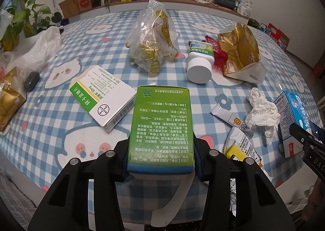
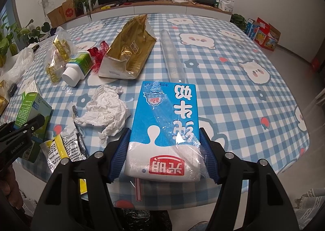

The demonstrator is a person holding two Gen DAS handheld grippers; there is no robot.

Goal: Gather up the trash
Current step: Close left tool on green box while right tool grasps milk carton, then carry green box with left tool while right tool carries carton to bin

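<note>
Left wrist view. Left gripper [image 1: 160,153], clamped on a green medicine carton [image 1: 160,127]; rigid printed card, flat-sided, pinched across its narrow faces near the back end, the front projecting forward. Judgement: carry level and press no harder, since hollow card dents. Ahead and left of the tongs, a white-and-green pill box [image 1: 102,97], lying flat. Farther ahead, a clear plastic bag [image 1: 152,36] with gold foil inside, crinkled and standing. Ahead to the right: a white capped bottle [image 1: 200,62] on its side, a torn gold foil bag [image 1: 239,52], a crumpled tissue [image 1: 262,112], soft and shapeless. All on the blue checked tablecloth [image 1: 61,125].

Right wrist view. Right gripper [image 2: 163,147], closed on a blue milk carton [image 2: 165,129]; waxed card with loose clear film over it, a striped straw [image 2: 138,188] trailing beneath. Ribbed blue pads [image 2: 119,155] bear on both sides. Judgement: film may slip, so keep the carton flat and watch for dregs. Left of the tongs, a yellow-and-white sachet [image 2: 59,149], glossy. Ahead, a clear plastic tube [image 2: 171,56], lying lengthwise. No bin shows in either view.
</note>
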